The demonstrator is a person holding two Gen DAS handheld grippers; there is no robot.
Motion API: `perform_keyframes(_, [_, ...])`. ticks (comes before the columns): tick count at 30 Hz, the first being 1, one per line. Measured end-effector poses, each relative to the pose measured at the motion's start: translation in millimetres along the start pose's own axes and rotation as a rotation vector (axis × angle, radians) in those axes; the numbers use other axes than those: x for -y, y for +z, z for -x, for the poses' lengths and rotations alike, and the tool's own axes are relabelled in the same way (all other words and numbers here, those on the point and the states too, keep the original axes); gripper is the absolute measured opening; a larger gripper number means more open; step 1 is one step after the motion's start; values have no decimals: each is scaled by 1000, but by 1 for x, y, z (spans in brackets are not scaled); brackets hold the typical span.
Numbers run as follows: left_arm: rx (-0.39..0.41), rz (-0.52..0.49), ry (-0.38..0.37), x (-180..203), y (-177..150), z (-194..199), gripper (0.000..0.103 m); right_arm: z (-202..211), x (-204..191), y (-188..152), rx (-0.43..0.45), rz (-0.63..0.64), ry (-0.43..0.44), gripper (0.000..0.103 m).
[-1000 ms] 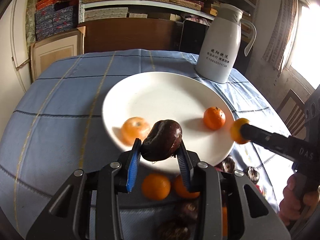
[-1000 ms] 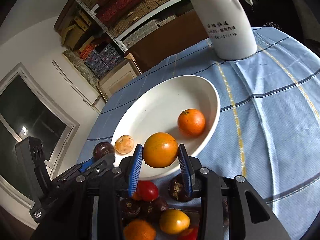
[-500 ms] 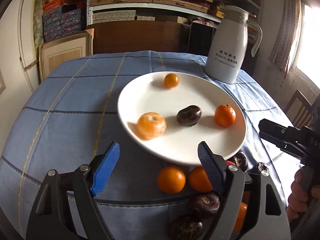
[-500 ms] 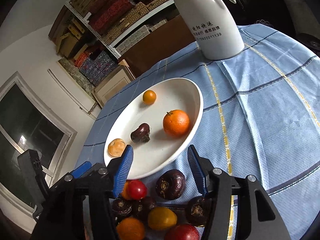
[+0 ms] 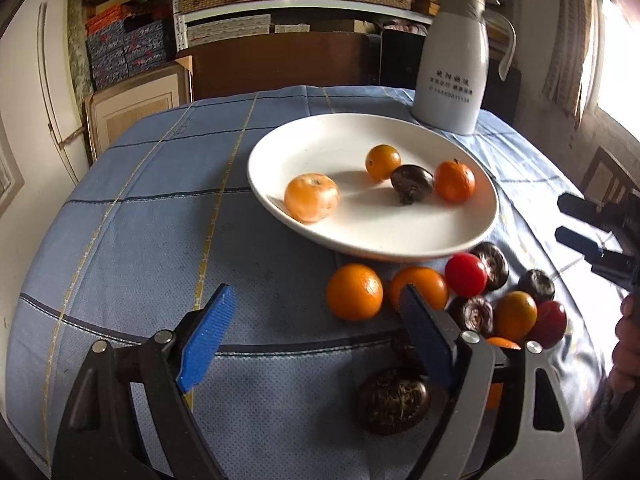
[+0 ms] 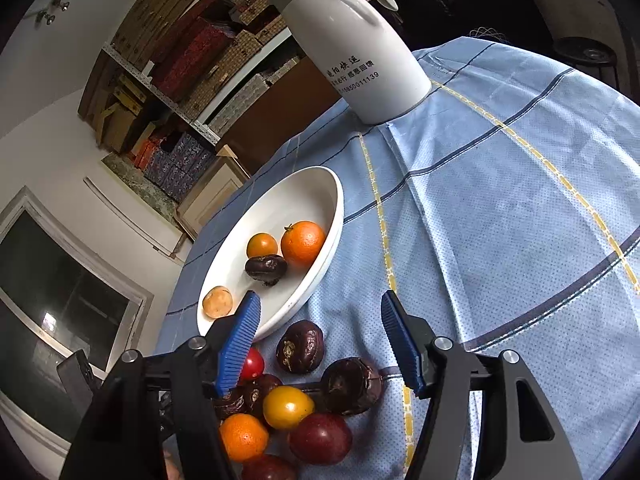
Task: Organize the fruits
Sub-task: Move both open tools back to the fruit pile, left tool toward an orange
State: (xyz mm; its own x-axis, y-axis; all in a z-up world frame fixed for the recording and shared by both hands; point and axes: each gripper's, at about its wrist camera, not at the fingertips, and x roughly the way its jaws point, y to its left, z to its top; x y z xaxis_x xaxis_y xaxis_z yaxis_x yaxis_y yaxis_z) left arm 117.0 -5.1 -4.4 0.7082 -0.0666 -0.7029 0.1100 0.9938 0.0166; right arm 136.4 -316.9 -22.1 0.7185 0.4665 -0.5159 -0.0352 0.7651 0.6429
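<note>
A white plate [image 5: 320, 144] [image 6: 304, 196] on the blue checked cloth holds a pale tangerine [image 5: 311, 198], a small orange [image 5: 383, 162], a dark wrinkled fruit [image 5: 412, 184] and a mandarin [image 5: 455, 181]. A loose pile [image 5: 496, 304] of oranges, red tomatoes and dark fruits lies in front of the plate. My left gripper [image 5: 316, 300] hovers over the cloth beside an orange [image 5: 354, 292], jaws opening and empty. My right gripper [image 6: 320, 304] [image 5: 559, 217] hangs above the pile, jaws opening, with a dark fruit [image 6: 300, 346] lying on the cloth below, untouched.
A white thermos jug [image 5: 450, 64] [image 6: 352, 52] stands behind the plate at the far right. Shelves of boxes fill the back wall. A wooden chair [image 5: 608, 176] stands past the table's right edge. A person's hand [image 5: 626, 352] holds the right gripper.
The left gripper let go of the dark fruit and the right let go of the small orange; both now lie on the plate. Both jaws opened and both grippers drew back toward the pile.
</note>
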Motion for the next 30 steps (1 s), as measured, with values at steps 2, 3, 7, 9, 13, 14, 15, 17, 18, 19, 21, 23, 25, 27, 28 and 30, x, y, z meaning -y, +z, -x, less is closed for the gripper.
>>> perform_keyframes(2, [1, -21, 16, 4, 0, -1, 83, -1, -1, 0, -3, 5, -1, 64])
perform_keyframes(3, [-3, -26, 25, 5, 0, -3, 83, -1, -1, 0, -6, 8, 0, 64])
perform_keyframes(7, [-25, -12, 30, 0, 1, -11, 83, -1, -5, -1, -9, 24, 7, 64])
perform_keyframes(9, [-29, -10, 47, -1, 2, -14, 83, -2, -6, -1, -10, 26, 7, 64])
perform_keyframes(13, [-37, -27, 56, 1, 4, -22, 85, -3, -7, -2, -15, 30, 8, 65])
perform_keyframes(14, [-36, -35, 60, 3, 4, -24, 88, -3, -8, -2, -15, 32, 8, 65])
perform_keyframes(15, [-35, -42, 64, 4, 3, -24, 89, -3, -9, -2, -16, 34, 8, 65])
perform_keyframes(17, [-37, -54, 59, 6, 4, -27, 90, -3, -9, -3, -17, 35, 9, 65])
perform_keyframes(18, [-37, -58, 54, 7, 4, -29, 90, -3, -9, -3, -17, 36, 8, 65])
perform_keyframes(19, [-33, -60, 55, 7, 5, -29, 89, -3, -9, -3, -17, 37, 6, 65])
perform_keyframes(21, [-31, -64, 26, 7, 5, -28, 80, -4, -9, -3, -19, 39, 5, 65])
perform_keyframes(23, [-33, -63, -27, 9, 6, -28, 62, -4, -10, -4, -20, 44, 5, 65])
perform_keyframes(25, [-28, -85, -41, 14, 5, -28, 56, -5, -11, -4, -22, 52, 5, 65])
perform_keyframes(27, [-27, -98, -51, 18, 5, -27, 49, -5, -13, -5, -24, 57, 5, 65])
perform_keyframes(28, [-29, -100, -61, 19, 5, -28, 44, -5, -13, -5, -26, 60, 6, 65])
perform_keyframes(30, [-39, -100, -75, 20, 5, -30, 40, -6, -15, -6, -30, 68, 9, 65])
